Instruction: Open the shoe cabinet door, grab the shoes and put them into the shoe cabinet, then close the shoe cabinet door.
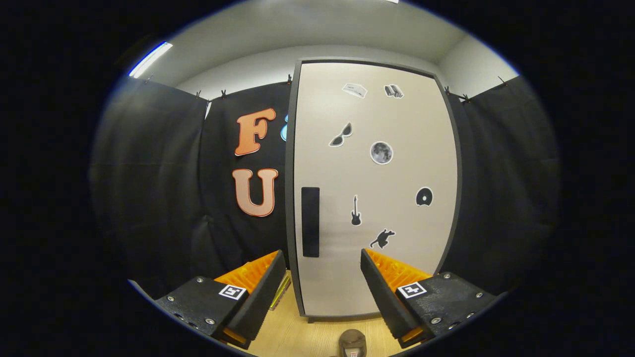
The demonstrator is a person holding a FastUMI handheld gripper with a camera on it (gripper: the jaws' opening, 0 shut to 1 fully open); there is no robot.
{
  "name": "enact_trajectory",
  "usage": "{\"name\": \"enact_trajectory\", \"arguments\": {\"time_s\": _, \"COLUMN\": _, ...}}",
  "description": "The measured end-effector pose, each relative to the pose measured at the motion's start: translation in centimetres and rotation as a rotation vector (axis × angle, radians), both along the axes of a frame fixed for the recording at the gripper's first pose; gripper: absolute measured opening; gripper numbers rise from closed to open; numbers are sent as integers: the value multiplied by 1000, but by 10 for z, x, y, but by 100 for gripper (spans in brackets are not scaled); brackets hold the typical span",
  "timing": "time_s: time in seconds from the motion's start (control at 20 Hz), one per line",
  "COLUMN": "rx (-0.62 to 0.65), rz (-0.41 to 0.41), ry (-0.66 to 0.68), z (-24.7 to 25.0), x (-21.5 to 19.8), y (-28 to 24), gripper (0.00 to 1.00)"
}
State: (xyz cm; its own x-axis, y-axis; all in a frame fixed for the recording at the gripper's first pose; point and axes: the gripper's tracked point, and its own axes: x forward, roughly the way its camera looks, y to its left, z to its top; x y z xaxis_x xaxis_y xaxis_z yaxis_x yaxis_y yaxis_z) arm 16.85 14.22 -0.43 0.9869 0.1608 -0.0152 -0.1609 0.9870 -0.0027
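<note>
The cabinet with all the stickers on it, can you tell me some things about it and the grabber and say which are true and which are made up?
1. The cabinet door is shut. True.
2. The gripper is squeezing a shoe. False: its fingers are apart with nothing between them.
3. The black handle sits near the door's left edge. True.
4. The door is plain, with no stickers. False: it has several, such as a guitar sticker and a moon sticker.
5. The gripper touches the handle. False: the handle is beyond the fingers, not touched.
6. The cabinet stands on a wooden floor. True.
</note>
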Motion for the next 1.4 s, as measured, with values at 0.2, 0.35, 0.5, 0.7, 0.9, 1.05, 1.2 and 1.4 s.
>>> {"name": "enact_trajectory", "arguments": {"time_s": 0.2, "rx": -5, "rz": 13, "ry": 10, "z": -6, "x": 38, "y": 21, "gripper": 95}}
{"name": "enact_trajectory", "arguments": {"time_s": 0.35, "rx": 9, "rz": 11, "ry": 7, "z": -9, "x": 65, "y": 32, "gripper": 95}}
{"name": "enact_trajectory", "arguments": {"time_s": 0.5, "rx": 34, "rz": 6, "ry": 12, "z": -12, "x": 87, "y": 42, "gripper": 95}}
{"name": "enact_trajectory", "arguments": {"time_s": 0.7, "rx": 15, "rz": -35, "ry": 0, "z": -12, "x": 109, "y": 40, "gripper": 92}}
{"name": "enact_trajectory", "arguments": {"time_s": 0.9, "rx": 24, "rz": -82, "ry": 12, "z": -15, "x": 122, "y": 34, "gripper": 71}}
{"name": "enact_trajectory", "arguments": {"time_s": 1.05, "rx": 43, "rz": -80, "ry": 12, "z": -16, "x": 121, "y": 38, "gripper": 37}}
{"name": "enact_trajectory", "arguments": {"time_s": 1.2, "rx": 40, "rz": -80, "ry": 28, "z": -16, "x": 117, "y": 36, "gripper": 34}}
{"name": "enact_trajectory", "arguments": {"time_s": 1.4, "rx": 52, "rz": -87, "ry": 54, "z": -17, "x": 112, "y": 32, "gripper": 29}}
